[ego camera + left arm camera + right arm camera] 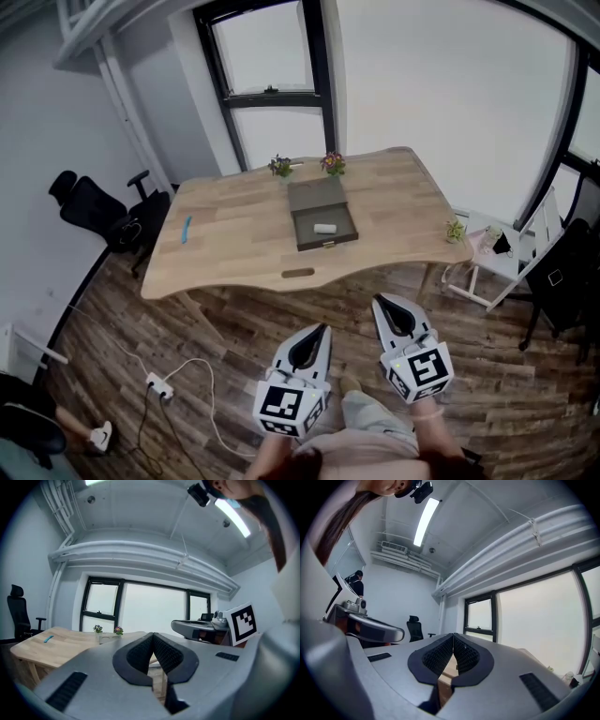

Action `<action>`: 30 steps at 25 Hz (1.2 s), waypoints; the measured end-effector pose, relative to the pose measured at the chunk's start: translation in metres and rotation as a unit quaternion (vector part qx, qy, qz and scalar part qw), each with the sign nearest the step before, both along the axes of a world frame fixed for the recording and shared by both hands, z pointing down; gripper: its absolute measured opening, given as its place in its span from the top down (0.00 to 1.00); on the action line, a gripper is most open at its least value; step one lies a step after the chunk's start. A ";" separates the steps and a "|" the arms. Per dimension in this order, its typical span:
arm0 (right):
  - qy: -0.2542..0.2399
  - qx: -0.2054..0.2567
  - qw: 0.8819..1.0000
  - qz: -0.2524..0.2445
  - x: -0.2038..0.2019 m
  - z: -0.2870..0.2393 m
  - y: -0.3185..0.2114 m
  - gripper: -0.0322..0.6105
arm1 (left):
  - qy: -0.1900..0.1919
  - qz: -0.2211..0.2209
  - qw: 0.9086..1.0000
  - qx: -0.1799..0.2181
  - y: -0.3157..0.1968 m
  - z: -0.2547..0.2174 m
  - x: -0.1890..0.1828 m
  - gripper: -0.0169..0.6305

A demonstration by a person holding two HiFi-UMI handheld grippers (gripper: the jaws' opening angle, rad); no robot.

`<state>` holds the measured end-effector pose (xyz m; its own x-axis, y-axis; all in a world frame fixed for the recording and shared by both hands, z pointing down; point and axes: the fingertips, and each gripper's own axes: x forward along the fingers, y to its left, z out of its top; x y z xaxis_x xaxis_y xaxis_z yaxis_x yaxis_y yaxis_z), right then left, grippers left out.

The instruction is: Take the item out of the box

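From the head view, the wooden table (234,234) stands ahead across a strip of bare plank floor (234,328), its near edge wavy. The box (322,214) sits open in the middle of the table with its lid laid back. The item (324,228), small and white, lies inside it on the box floor. A blue pen (187,229) lies well apart toward the table's left end, two potted plants (279,166) stand at the far edge just behind the box, and a third plant (456,230) stands at the right corner. A black chair (103,216) crowds the table's left end and a white side table (497,258) its right corner. A power strip (157,385) with its cable lies on the floor to the left. The left tongs (323,330) and right tongs (379,302) are held side by side, well short of the table edge and pointing toward it. The left gripper view shows the left tongs (153,633) pressed together at the tips with nothing between them. It also shows the table's left end, the pen (48,638), the plants (98,628), the chair (16,616) and the right tongs (201,627) alongside. The right gripper view shows the right tongs (453,634) also closed tip to tip and empty, with the left tongs (370,627) beside them and a chair (414,629) by the window (480,616). Only a sliver of table (449,667) shows beneath the jaws. Only the head view shows the item in its box.
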<state>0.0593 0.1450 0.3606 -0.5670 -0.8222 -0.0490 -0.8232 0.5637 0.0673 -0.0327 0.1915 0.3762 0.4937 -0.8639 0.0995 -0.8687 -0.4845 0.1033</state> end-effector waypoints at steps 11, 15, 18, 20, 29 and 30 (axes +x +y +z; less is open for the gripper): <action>0.006 -0.009 1.000 -0.015 -0.008 0.006 -0.068 0.95 | -0.004 -0.005 1.000 -0.006 -0.070 0.001 0.001 0.97; 0.007 -0.010 1.000 -0.023 -0.010 0.007 -0.091 0.95 | -0.004 -0.009 1.000 -0.006 -0.094 0.001 0.003 0.97; 0.007 -0.011 0.999 -0.029 -0.009 0.009 -0.107 0.95 | -0.006 -0.016 1.000 -0.002 -0.112 0.000 0.003 0.97; 0.007 -0.011 0.999 -0.032 -0.008 0.010 -0.117 0.95 | -0.007 -0.020 1.000 -0.004 -0.123 0.002 0.004 0.97; 0.000 -0.022 0.999 -0.041 0.005 0.018 -0.168 0.95 | -0.015 -0.035 0.999 -0.015 -0.170 0.006 0.014 0.97; -0.001 -0.025 0.999 -0.044 0.005 0.020 -0.174 0.95 | -0.017 -0.036 0.999 -0.016 -0.175 0.006 0.014 0.97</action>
